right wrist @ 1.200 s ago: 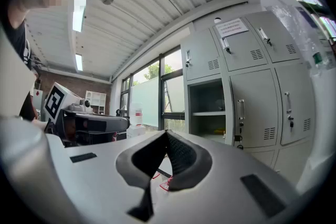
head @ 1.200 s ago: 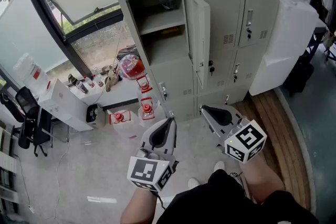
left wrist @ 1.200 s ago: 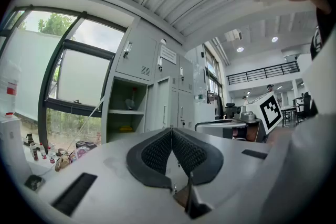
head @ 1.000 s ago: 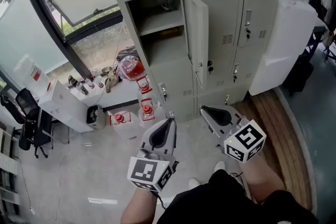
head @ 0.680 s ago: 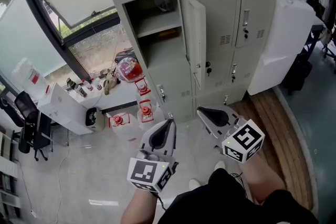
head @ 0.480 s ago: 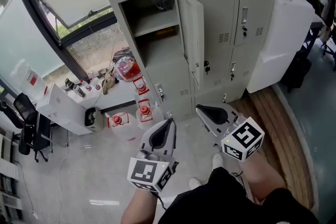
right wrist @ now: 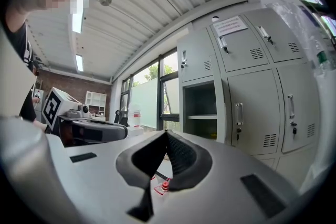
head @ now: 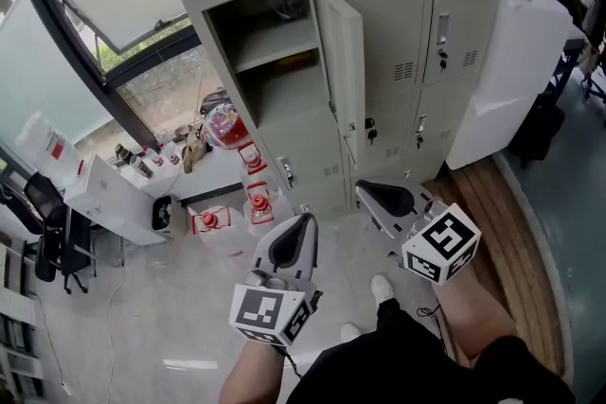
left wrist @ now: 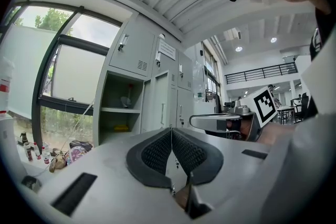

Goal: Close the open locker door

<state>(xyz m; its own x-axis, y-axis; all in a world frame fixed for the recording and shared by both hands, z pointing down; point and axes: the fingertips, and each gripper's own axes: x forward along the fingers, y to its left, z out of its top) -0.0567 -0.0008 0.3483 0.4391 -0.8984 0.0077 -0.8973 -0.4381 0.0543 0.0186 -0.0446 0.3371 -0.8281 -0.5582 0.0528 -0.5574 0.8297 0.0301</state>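
Risk of slipping: locker door (head: 347, 61) is showing smooth painted metal, so a closed claw tip pushing on it is likely to be sliding off towards the free edge.
Risk of rebound: a hard shove is probably bouncing the door off its frame and leaving it ajar, since nothing visible is holding the latch shut.
Risk of snagging: keys (head: 369, 124) are hanging from a lock just right of the door; a claw sweeping wide could be catching them.
Door look: pale grey, tall and narrow, it is standing swung out towards the person, hinged at the right of its opening, with its thin edge facing the head view.
Door place: it is sitting far ahead in the locker bank, well apart from both claws; its compartment (head: 275, 61) is lying open to the left, with one shelf inside.
Left claw (head: 305, 220): jaws are pressing together, gripping nothing, pointing level at the locker bank.
Right claw (head: 364, 194): jaws are meeting fully, holding nothing, hovering near, below the door.
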